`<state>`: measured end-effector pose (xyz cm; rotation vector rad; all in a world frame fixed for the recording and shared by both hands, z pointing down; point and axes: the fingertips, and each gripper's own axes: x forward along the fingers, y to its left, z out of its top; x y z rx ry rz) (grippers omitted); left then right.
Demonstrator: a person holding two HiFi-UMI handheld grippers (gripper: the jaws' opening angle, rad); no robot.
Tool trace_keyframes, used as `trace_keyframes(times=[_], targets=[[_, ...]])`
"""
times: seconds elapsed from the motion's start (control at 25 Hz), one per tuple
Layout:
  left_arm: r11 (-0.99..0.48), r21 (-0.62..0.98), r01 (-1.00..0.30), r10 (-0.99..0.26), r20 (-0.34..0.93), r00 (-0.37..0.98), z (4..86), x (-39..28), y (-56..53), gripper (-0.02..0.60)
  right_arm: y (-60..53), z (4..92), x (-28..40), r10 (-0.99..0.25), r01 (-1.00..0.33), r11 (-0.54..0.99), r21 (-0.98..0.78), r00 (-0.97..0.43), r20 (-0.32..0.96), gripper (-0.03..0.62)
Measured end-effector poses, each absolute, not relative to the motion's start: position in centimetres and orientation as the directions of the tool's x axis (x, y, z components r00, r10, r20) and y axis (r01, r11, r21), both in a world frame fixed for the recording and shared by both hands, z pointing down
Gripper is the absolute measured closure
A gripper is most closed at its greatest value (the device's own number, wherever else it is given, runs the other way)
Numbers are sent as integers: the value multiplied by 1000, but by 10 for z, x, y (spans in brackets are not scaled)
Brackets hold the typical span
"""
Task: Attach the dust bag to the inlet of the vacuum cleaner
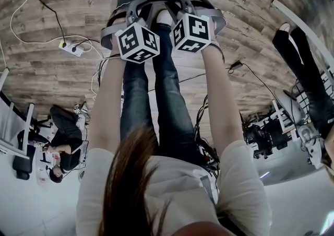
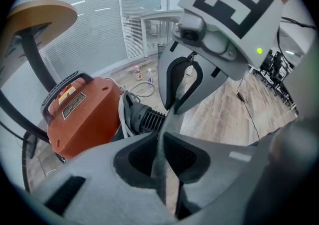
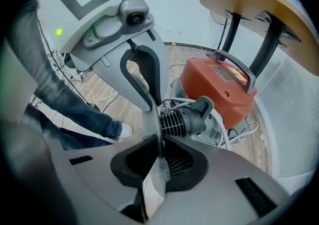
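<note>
Jaws of the left gripper (image 2: 161, 138) clenched on a thin grey sheet seen edge-on, taken to be the dust bag (image 2: 159, 165). The sheet runs up from the left jaws straight into the right gripper (image 3: 159, 150), whose pads pinch the same sheet, so the bag is held taut between the two, near frame centre in both gripper views.

Head view: both marker cubes side by side at upper centre, almost touching, arms stretched down over the person's jeans (image 1: 156, 99). Grippers point steeply down toward the wooden floor (image 1: 47, 73).

Vacuum cleaner (image 2: 84, 114): orange body with black carry handle. It sits left of centre in the left gripper view and at right of centre in the right gripper view, under a round wooden table (image 3: 254, 5) on black legs. A black ribbed fitting (image 3: 182, 120) juts from its side, just beyond the held sheet; whether the sheet touches it cannot be told. White cable (image 3: 234, 137) loops round the base.

Other notes: a white power strip (image 1: 70, 47) lies on the floor at upper left of the head view, and a white shoe (image 3: 125, 130) shows at the left of the right gripper view.
</note>
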<state>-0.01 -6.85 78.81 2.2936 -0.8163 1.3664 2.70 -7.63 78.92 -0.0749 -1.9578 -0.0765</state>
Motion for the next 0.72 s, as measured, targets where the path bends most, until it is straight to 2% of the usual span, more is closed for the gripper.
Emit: trace_keyframes(times=[0.48,0.72], targets=[[-743,16,-669,-300,886,354,791,2,-75,528,-83,791,29,99,186,982,-33,-355,930,546],[-688,37,-725,-316,884,345,789,-5,-90,525,-98,787,24,89,149,988,-35,-376,922,536]])
